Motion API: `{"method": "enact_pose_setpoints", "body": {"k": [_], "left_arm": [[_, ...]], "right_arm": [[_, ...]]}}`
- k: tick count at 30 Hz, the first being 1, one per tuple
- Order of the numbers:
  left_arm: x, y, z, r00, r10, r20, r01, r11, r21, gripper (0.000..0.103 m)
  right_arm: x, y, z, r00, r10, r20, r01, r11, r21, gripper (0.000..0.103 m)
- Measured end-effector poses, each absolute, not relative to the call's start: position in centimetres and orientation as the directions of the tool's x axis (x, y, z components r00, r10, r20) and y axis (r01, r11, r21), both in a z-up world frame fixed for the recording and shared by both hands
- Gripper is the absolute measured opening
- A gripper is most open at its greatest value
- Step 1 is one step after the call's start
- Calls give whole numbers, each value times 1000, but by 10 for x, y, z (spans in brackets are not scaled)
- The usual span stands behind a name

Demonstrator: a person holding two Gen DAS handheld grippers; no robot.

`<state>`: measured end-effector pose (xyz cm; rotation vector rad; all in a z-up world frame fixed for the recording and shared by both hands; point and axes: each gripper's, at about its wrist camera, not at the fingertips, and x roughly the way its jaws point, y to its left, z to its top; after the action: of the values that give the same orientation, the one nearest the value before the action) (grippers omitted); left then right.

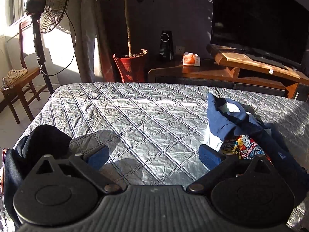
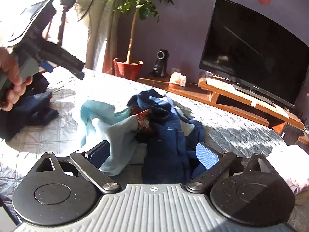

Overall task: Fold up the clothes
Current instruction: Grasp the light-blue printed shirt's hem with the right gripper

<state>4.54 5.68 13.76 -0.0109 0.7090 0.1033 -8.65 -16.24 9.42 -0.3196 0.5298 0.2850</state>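
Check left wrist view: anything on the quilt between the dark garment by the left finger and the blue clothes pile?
Nothing. In the left wrist view, bare silver quilt separates the dark garment from the blue clothes pile; the left gripper hangs open above it.

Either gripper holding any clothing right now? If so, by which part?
Neither. Left gripper is open over bare quilt; right gripper is open with the clothes pile between its pads, not pinched.
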Motion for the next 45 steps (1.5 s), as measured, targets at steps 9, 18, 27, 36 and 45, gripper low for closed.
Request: {"method": "enact_pose_setpoints", "body": {"k": [9, 18, 27, 36, 45], "left_arm": [[60, 71, 145, 741, 65, -669, -101, 995, -15, 99], [61, 76, 144, 746, 41, -665, -99, 994, -49, 100], [60, 70, 144, 747, 6, -665, -61, 996, -60, 100], [61, 65, 142, 742, -6, -670, -61, 995, -76, 100], [63, 56, 140, 735, -42, -676, -17, 997, -80, 100]], "right_arm": [[-64, -70, 50, 725, 206, -657, -486, 829, -277, 64], [-35, -95, 29, 655, 194, -731, -415, 900, -133, 6], [-64, -169, 98, 762, 169, -626, -322, 936, -139, 5], [-128, -217, 174, 842, 140, -522, -306, 919, -247, 59], [-107, -185, 140, 655, 295, -696, -464, 884, -62, 48]]}}
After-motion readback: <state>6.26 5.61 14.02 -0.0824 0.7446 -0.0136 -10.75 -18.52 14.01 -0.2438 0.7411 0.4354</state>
